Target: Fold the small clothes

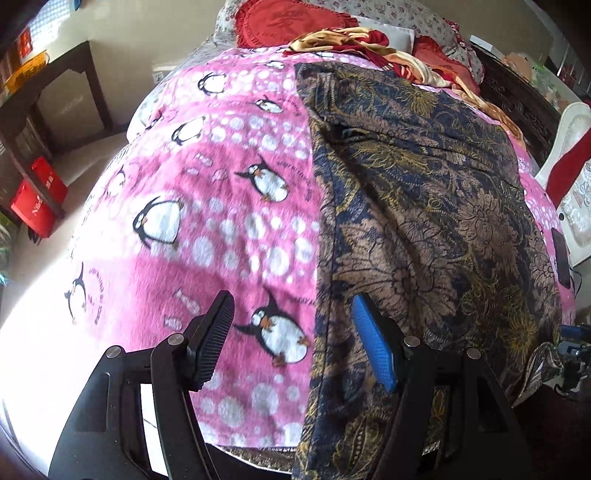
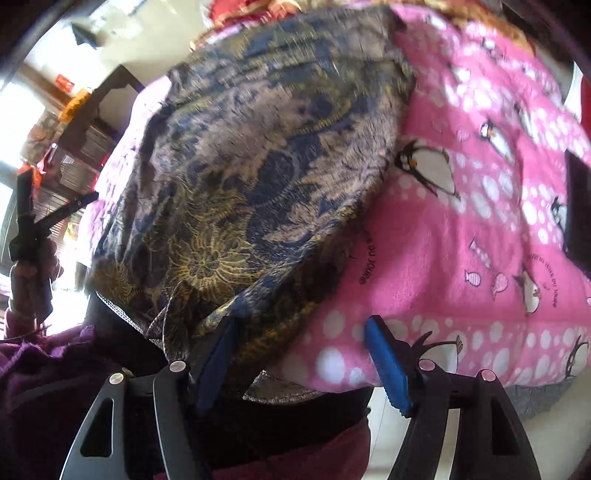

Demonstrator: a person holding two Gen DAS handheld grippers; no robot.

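A dark blue garment with a tan and gold flower print (image 1: 424,206) lies spread on a pink penguin blanket (image 1: 229,206) on a bed; it also shows in the right wrist view (image 2: 258,155). My left gripper (image 1: 291,310) is open and empty, low over the garment's left edge, one finger over the blanket, the blue-padded finger over the cloth. My right gripper (image 2: 299,332) is open at the garment's near right corner, which hangs over the bed edge. The left gripper (image 2: 33,218) appears at the far left of the right wrist view.
Red pillows (image 1: 291,22) and a red-gold cloth (image 1: 351,44) lie at the bed's head. A dark wooden desk (image 1: 55,99) and red boxes (image 1: 40,199) stand left of the bed. A dark flat object (image 2: 578,206) lies on the blanket at right. A white chair (image 1: 572,177) stands right.
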